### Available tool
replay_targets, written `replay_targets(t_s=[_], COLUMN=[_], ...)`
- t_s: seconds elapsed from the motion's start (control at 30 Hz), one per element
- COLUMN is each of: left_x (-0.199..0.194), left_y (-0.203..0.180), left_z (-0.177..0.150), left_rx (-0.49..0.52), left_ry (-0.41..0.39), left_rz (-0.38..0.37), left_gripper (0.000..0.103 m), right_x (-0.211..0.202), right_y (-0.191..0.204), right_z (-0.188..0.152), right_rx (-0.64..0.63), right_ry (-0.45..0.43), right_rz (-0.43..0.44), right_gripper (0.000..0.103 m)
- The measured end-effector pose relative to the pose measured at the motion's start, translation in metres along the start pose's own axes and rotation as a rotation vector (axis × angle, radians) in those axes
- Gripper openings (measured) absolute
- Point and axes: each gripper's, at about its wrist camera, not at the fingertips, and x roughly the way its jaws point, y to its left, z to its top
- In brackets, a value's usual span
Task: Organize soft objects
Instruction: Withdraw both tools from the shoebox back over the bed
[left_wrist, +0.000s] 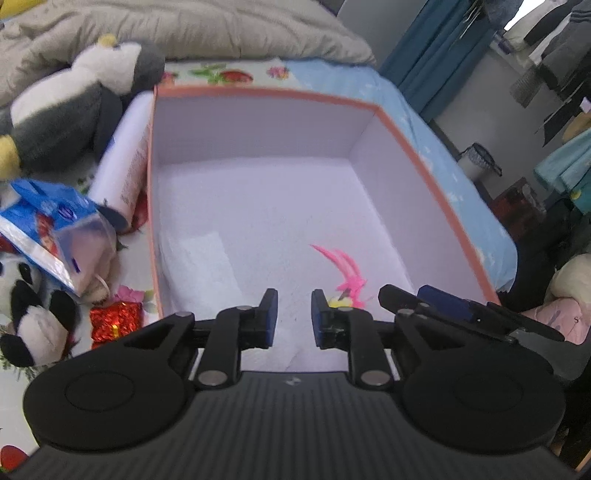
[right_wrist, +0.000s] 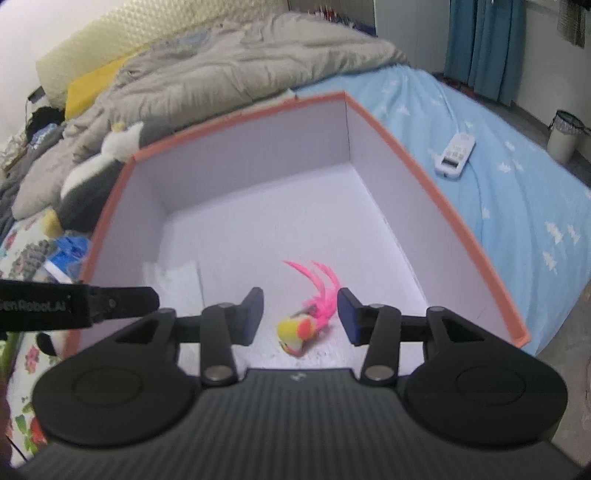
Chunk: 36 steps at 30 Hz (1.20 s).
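Left of the box (left_wrist: 373, 110), a penguin plush (left_wrist: 74, 107), wipes pack (left_wrist: 55, 225) and panda plush (left_wrist: 29, 321) are left unpacked. The left gripper (left_wrist: 294, 317) is parted, empty. The feathered bird toy (right_wrist: 303, 325) is already boxed, below the wider-open, empty right gripper (right_wrist: 301, 317). No obstruction is seen.

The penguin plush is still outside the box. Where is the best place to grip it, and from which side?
Probably grip the penguin across its white belly, coming from above. It lies on the bed left of the box, belly up and uncovered; the soft body should give way between the fingers. Its right side lies close to the box wall and the white roll, so a side approach looks cramped.
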Motion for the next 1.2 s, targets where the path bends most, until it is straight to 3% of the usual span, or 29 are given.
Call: replay_targets(t_s=[0.27,0.53,0.93,1.2], left_x=[-0.081,-0.178,-0.302,-0.341], left_y=[-0.011,-0.004,0.046,0.099], left_z=[-0.007,-0.040,-0.116,-0.175], left_rx=[0.035,0.046,0.085,0.036], left_ry=[-0.153,-0.342,-0.475,-0.488], left_rz=[-0.014,0.003,0.049,0.109], left_gripper=[0.024,0.024,0.024,0.024], right_x=[-0.064,-0.132,-0.208,-0.216], right_y=[0.018,0.049,0.125,0.170], right_z=[0.009,0.000,-0.045,-0.088], right_rx=[-0.016,-0.039,-0.110,-0.157], right_ry=[-0.120,-0.231,-0.335,-0.304], right_rz=[0.036,0.088,0.150,0.201], right_gripper=[0.047,0.047,0.047,0.047])
